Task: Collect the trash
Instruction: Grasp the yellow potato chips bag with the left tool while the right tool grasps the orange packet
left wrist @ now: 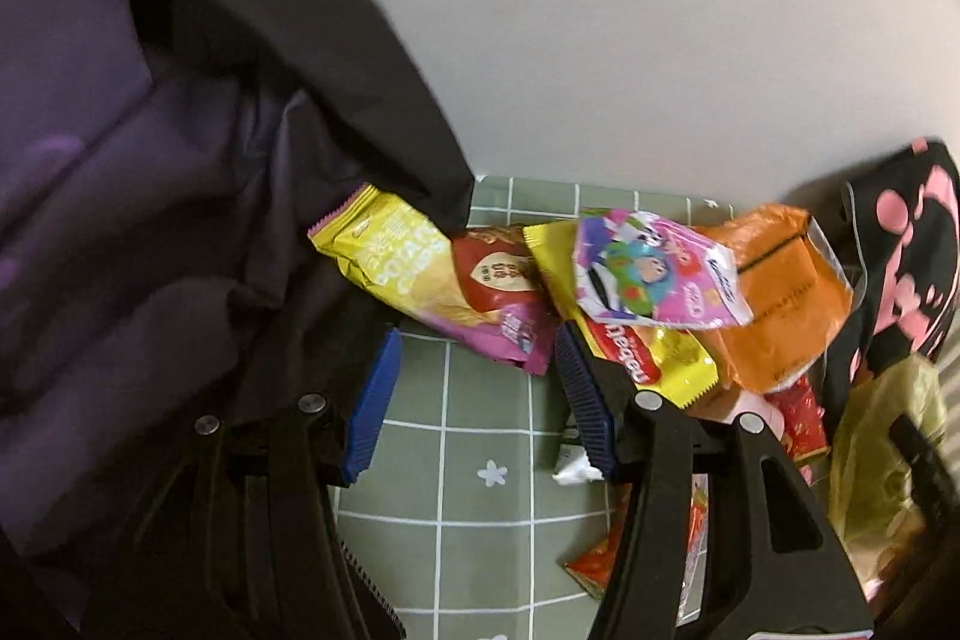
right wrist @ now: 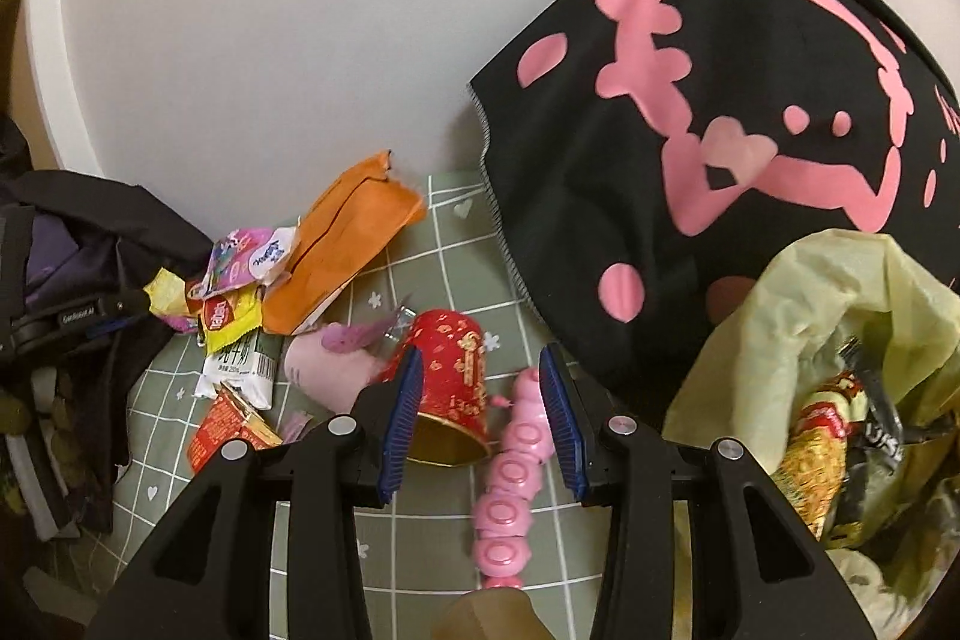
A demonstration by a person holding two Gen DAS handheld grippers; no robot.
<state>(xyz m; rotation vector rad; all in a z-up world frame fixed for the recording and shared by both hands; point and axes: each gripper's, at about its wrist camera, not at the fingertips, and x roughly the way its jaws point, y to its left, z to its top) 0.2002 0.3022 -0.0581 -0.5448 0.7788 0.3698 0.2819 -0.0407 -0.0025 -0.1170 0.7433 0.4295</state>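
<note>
Both tools, the left tool (left wrist: 474,400) and right tool (right wrist: 480,424), gape empty, approaching the wrapper pile (left wrist: 600,280); next, the right must close on the red cup (right wrist: 450,394).

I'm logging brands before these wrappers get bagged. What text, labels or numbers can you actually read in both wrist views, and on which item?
"POTATO CHIPS", partly blurred: yellow and purple crinkled chip bag.
Red oval logo on the yellow foil wrapper: upside down, letters not surely readable.
White carton with barcode: Chinese characters and digits too small.
Red and gold paper cup: gold ornament, unreadable.
Orange flat packet: print too fine.
Pink cartoon sachet: lettering blurred.
</note>
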